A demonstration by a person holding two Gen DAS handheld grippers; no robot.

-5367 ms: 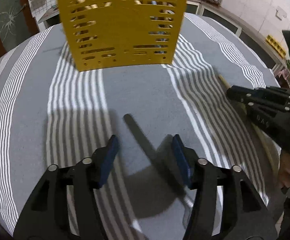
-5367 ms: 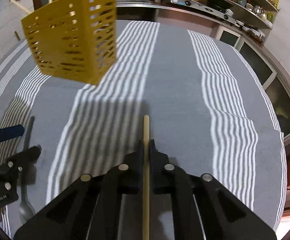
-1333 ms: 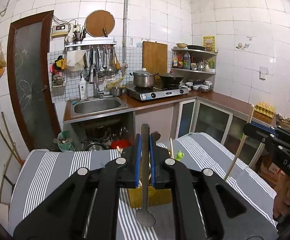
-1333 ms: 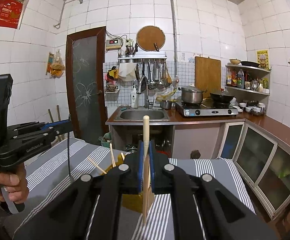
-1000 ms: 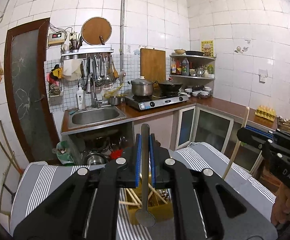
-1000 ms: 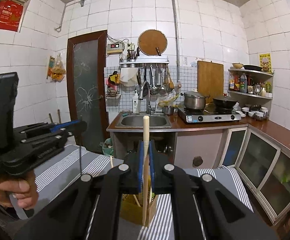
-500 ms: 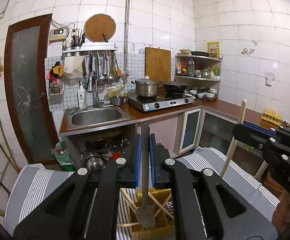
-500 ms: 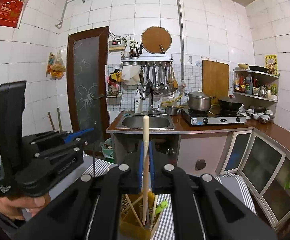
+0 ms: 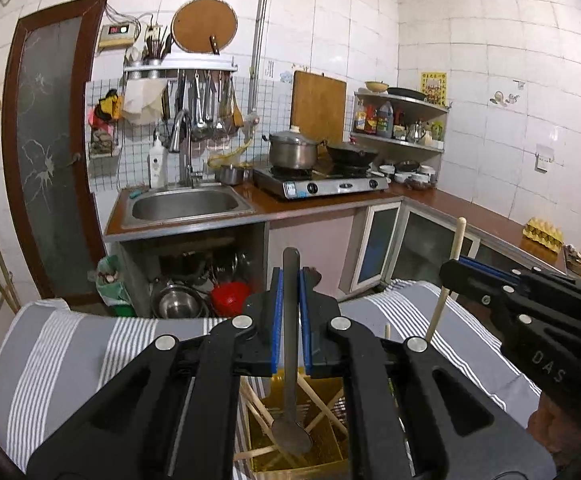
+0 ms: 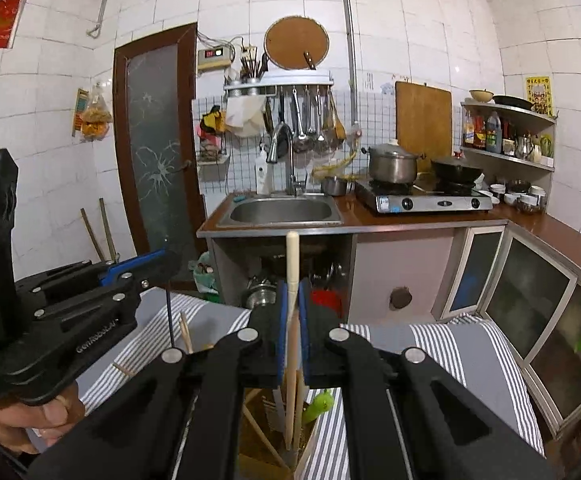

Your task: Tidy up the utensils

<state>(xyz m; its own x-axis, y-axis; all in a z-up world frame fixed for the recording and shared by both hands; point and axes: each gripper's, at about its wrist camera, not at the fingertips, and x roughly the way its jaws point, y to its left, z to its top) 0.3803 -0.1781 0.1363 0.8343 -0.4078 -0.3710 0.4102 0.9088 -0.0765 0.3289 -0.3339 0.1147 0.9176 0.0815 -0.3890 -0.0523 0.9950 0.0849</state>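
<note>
1. My left gripper [image 9: 289, 322] has its jaws clamped on the handle of a metal spoon [image 9: 290, 364], which hangs bowl-down. The bowl sits just inside the mouth of the yellow utensil holder [image 9: 322, 450], among the crossed wooden chopsticks [image 9: 324, 400] already standing there.
2. My right gripper [image 10: 292, 328] has its jaws clamped on a long wooden stick [image 10: 291, 320], held upright. Its lower end reaches into the same holder, next to a green-topped utensil [image 10: 317, 404].
3. The holder stands on the striped grey cloth [image 9: 50, 356] covering the surface, directly below both grippers.
4. Risk, as I judge it: the spoon's bowl may catch on the crossed chopsticks, so it could lodge on them or lever one out when I let go.
5. Both grippers crowd the same opening. If they bump, or the stick and spoon press on one wall, the light perforated holder could tip or slide on the cloth.
6. Letting go while either piece is tilted could make it fall against the rim and topple out.
7. Against the view from a second ago, the holder now lies closer beneath me and more of its inside shows. Then, the spoon's bowl hung above the rim and the stick's end had barely reached it; both have since come down into the opening.
</note>
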